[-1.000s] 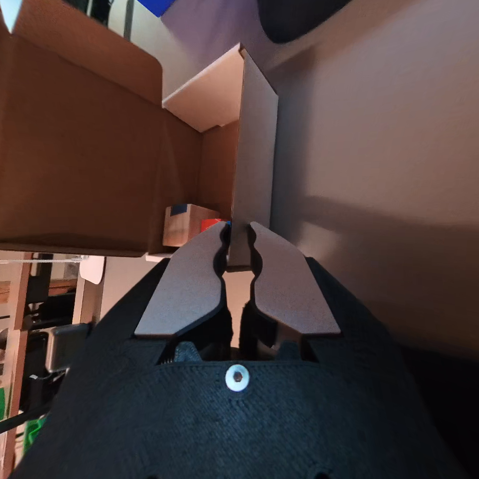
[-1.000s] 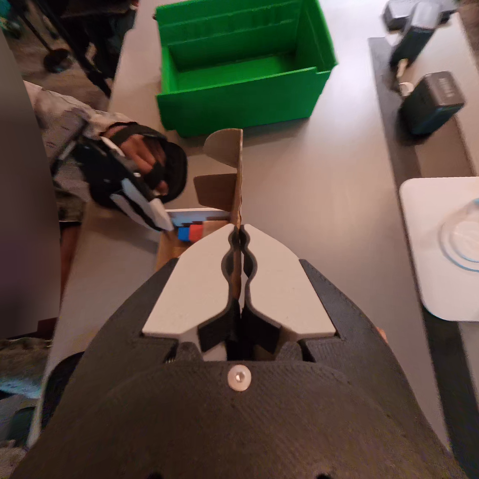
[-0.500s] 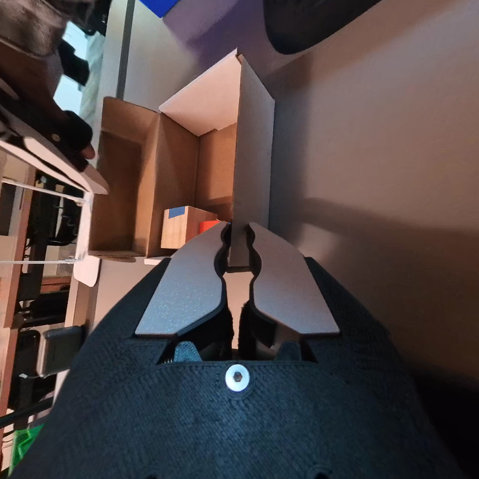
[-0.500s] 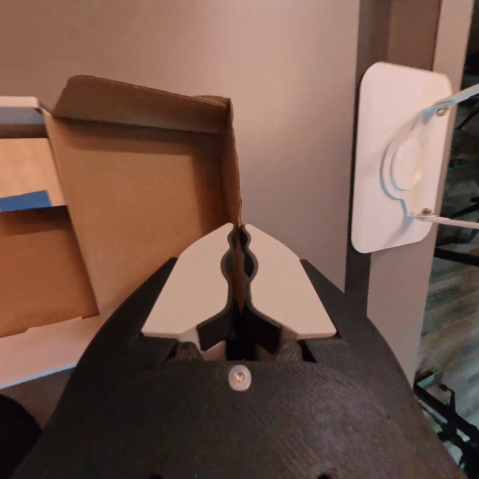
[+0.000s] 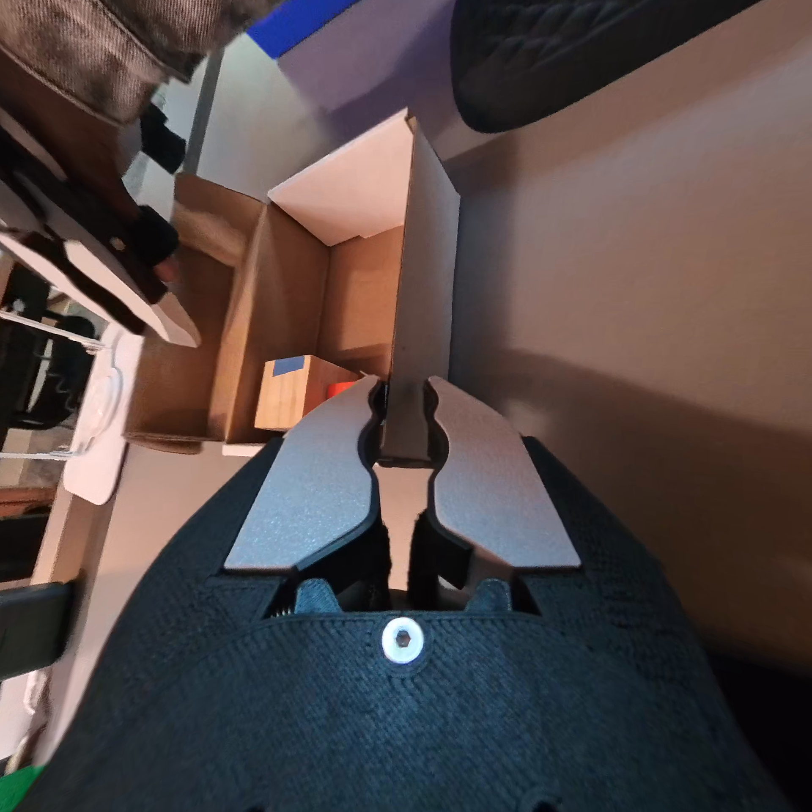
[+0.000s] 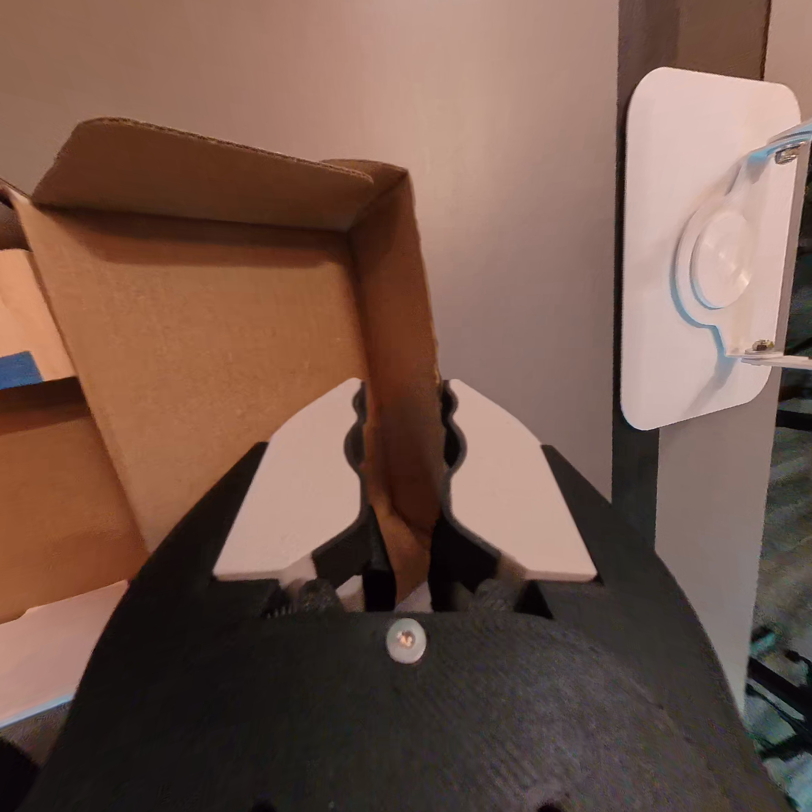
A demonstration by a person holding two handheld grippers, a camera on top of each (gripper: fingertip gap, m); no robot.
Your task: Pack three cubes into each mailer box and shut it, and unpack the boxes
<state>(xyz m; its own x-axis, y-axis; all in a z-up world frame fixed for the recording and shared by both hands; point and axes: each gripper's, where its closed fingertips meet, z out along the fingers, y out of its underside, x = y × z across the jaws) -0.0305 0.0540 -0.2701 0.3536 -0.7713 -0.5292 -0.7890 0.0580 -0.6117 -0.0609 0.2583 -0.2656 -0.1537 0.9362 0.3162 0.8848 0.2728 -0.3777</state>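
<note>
A brown mailer box [image 5: 428,263] lies open on the table. My left gripper [image 5: 404,386] is shut on its near side wall. Inside sit a wooden cube with blue tape [image 5: 290,391] and a cube with a red patch [image 5: 340,389], partly hidden behind my left finger. The lid [image 6: 211,351] is swung open. Its side flap [image 6: 395,351] stands loosely between the spread fingers of my right gripper [image 6: 404,386], which is open. The right gripper also shows in the left wrist view [image 5: 132,299], blurred, at the lid [image 5: 175,373]. A taped cube edge [image 6: 17,369] shows at the far left.
A white plate with a clear plastic mount [image 6: 703,246] hangs at the table edge beside a dark strip [image 6: 637,439]; the plate also shows in the left wrist view [image 5: 96,422]. A black padded seat [image 5: 615,52] is beyond the box. A green bin corner [image 5: 22,791] is behind.
My right gripper swung the lid over from upright to fully open, then spread its fingers and let go of the side flap. My left gripper stayed shut on the box wall.
</note>
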